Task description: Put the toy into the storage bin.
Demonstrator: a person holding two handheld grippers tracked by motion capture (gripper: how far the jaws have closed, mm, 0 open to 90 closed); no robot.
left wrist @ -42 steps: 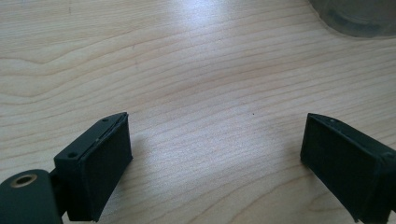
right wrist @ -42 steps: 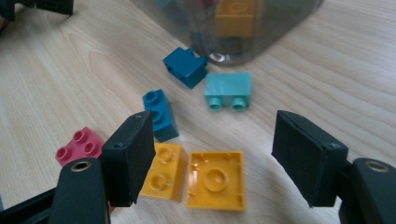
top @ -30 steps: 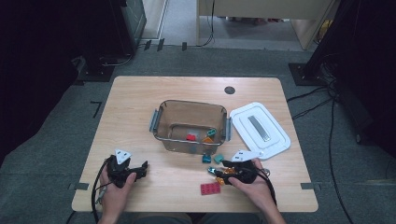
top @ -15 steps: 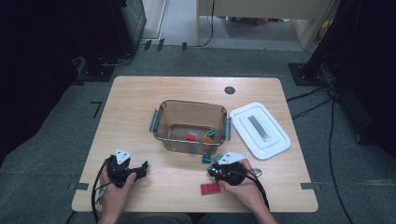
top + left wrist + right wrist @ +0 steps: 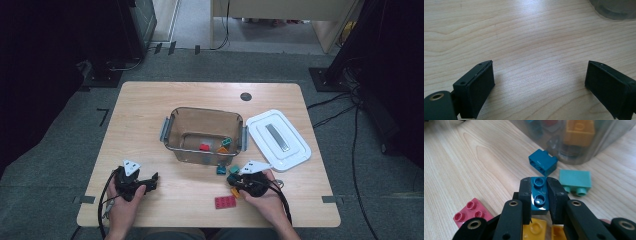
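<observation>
My right gripper [image 5: 539, 182] is shut on a dark blue two-stud brick [image 5: 539, 200]; its jaws have just been closing with that brick between them. A yellow brick [image 5: 534, 230] lies under the jaws. In the high view the right gripper [image 5: 234, 181] sits just in front of the clear bin [image 5: 171, 126]. My left gripper [image 5: 152, 181] rests at the table's front left, open over bare wood [image 5: 539, 82], with nothing between its pads.
Ahead of the right gripper lie a blue brick on its side [image 5: 542, 161] and a light teal brick [image 5: 575, 180]. A red plate [image 5: 225, 201] lies near the front edge. The bin holds several bricks. Its white lid [image 5: 277, 137] lies to its right.
The right gripper's jaws have closed onto the dark blue brick, and the hand has shifted slightly left. The left gripper has stayed in place.
</observation>
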